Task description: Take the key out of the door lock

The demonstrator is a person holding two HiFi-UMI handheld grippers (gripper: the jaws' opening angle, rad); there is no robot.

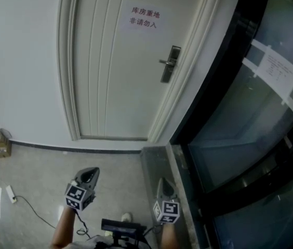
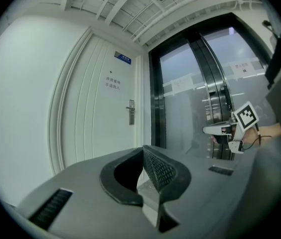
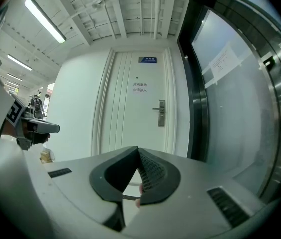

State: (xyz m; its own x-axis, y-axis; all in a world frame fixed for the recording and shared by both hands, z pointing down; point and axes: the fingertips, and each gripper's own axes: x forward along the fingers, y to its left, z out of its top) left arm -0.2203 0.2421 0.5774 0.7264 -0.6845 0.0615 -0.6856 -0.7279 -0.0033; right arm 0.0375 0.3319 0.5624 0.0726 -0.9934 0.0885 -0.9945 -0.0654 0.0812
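Observation:
A white door (image 1: 115,71) stands ahead, well out of reach. Its metal lock plate with a lever handle (image 1: 170,64) sits on the door's right side, and also shows in the left gripper view (image 2: 130,112) and the right gripper view (image 3: 161,112). At this distance I cannot make out a key. My left gripper (image 1: 91,171) is held low at the bottom centre, its jaws shut on nothing (image 2: 143,149). My right gripper (image 1: 162,181) is beside it, also shut and empty (image 3: 137,149). Each gripper shows in the other's view: right gripper (image 2: 220,130), left gripper (image 3: 43,127).
A paper sign (image 1: 144,17) hangs on the door. A dark-framed glass wall (image 1: 250,118) runs along the right, with a stone ledge (image 1: 159,160) at its foot. A small box (image 1: 2,141) and a white plug with a cable (image 1: 11,193) lie on the floor at left.

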